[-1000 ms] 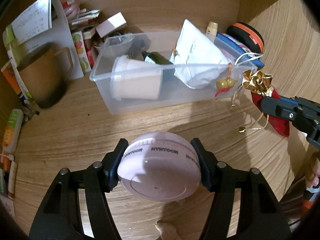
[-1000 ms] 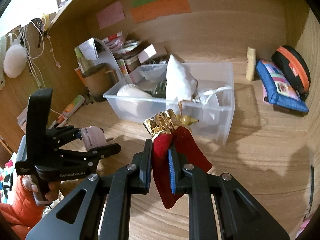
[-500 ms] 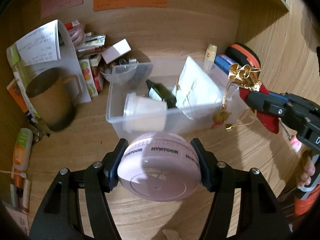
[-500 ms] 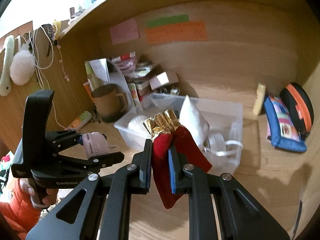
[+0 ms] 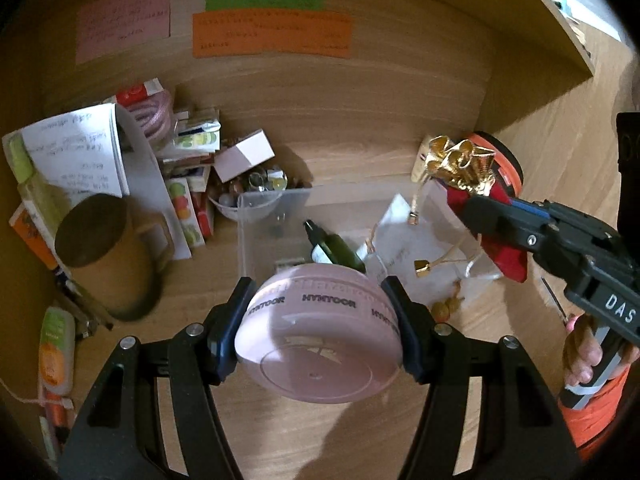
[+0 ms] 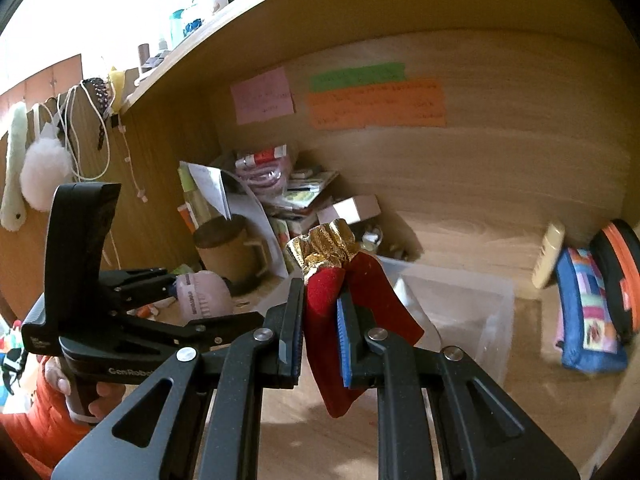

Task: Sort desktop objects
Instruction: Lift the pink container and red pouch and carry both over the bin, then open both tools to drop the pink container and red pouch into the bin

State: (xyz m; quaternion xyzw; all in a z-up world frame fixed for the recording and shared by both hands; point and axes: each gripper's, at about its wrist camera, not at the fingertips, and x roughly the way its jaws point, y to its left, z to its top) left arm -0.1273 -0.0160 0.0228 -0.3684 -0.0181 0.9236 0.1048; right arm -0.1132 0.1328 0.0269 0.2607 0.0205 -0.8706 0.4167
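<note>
My left gripper (image 5: 318,320) is shut on a round pink case (image 5: 318,336) marked HYNTOOR, held above the desk in front of the clear plastic bin (image 5: 256,232). The bin holds a dark green bottle (image 5: 334,246) and a white pouch (image 5: 404,240). My right gripper (image 6: 320,320) is shut on a red drawstring pouch (image 6: 324,312) with a gold top, held up in the air. In the left wrist view that red pouch (image 5: 500,256) hangs over the bin's right end. The pink case also shows in the right wrist view (image 6: 202,294), at left.
A brown mug (image 5: 104,252), papers and small boxes (image 5: 244,156) crowd the back left corner. An orange tube (image 5: 56,344) lies at the left edge. A blue pencil case (image 6: 588,312) and an orange-rimmed black case (image 6: 620,272) lie at the right wall. Coloured notes (image 5: 272,34) are on the back wall.
Both grippers have risen and pulled back from the bin with their objects still held. The views now show more of the back wall and less of the bin.
</note>
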